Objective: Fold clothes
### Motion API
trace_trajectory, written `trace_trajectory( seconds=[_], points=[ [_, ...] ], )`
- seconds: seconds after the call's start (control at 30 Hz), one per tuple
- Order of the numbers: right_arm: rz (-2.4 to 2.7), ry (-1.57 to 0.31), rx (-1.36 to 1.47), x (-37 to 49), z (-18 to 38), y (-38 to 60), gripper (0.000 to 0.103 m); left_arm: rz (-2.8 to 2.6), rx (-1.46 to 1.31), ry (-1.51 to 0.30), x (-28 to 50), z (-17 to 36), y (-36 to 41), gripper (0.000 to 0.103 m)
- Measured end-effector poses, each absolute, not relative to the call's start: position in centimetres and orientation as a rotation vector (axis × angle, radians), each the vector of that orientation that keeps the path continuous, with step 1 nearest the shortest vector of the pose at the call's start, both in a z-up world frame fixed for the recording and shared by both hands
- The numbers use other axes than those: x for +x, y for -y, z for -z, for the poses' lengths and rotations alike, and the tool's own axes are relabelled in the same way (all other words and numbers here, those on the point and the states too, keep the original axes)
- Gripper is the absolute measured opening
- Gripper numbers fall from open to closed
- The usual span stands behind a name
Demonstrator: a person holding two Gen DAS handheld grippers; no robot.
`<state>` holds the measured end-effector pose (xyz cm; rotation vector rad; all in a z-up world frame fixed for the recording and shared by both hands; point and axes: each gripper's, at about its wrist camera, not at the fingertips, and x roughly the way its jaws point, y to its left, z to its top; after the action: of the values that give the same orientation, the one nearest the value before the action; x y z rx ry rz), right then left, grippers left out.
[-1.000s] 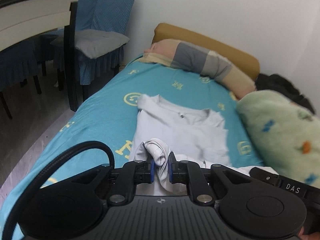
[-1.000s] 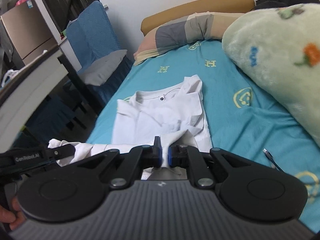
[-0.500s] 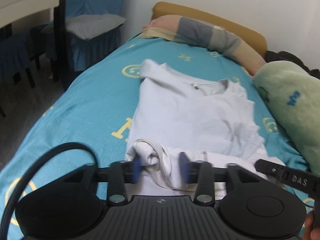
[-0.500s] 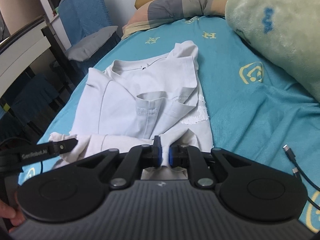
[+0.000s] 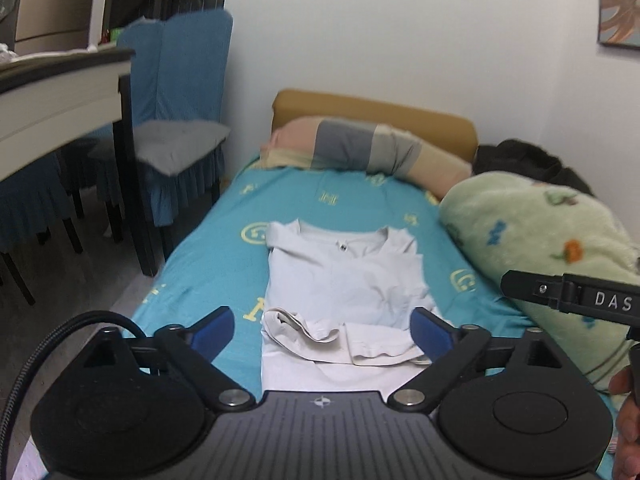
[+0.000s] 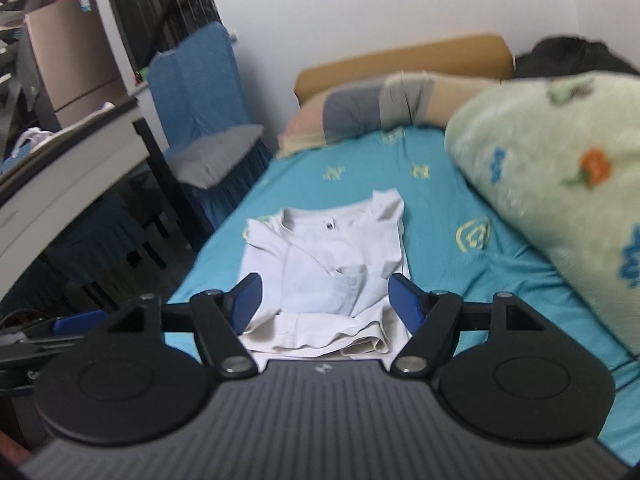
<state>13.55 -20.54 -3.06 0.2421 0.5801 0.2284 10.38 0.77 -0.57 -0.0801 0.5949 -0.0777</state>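
With its sleeves tucked in and its near hem turned up in a rumpled band, the pale shirt lies mid-bed on the teal sheet. The left gripper and right gripper hover over the near edge, jaws wide apart and empty. Judging by the long shape, at least one more fold toward the collar is left.

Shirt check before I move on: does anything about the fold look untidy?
Yes. The shirt lies flat on the bed, but its folded-up hem sits bunched and wrinkled, not straight.
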Motion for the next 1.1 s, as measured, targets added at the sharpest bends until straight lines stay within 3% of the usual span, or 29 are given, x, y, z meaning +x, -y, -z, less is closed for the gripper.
trace_trajectory(
  seconds=[0.4, 0.67, 0.93, 1.1],
  points=[
    [-0.220, -0.464, 0.224, 5.7, 3.5, 20.7, 0.072, 0.089, -0.062, -0.547, 2.4, 2.0, 0.1, 0.099],
    [-0.222, -0.459, 0.207, 3.8, 5.8, 20.6, 0.072, 0.112, -0.106, -0.590, 2.1, 4.6, -0.2, 0.099],
    [-0.203, -0.568, 0.289, 4.2, 8.0, 21.2, 0.072, 0.177, -0.317, -0.757, 3.7, 7.7, -2.4, 0.099],
    [-0.195, -0.714, 0.495, 5.7, 10.5, 22.9, 0.073, 0.195, -0.523, -0.941, 6.4, 11.9, -4.2, 0.097]
  ],
)
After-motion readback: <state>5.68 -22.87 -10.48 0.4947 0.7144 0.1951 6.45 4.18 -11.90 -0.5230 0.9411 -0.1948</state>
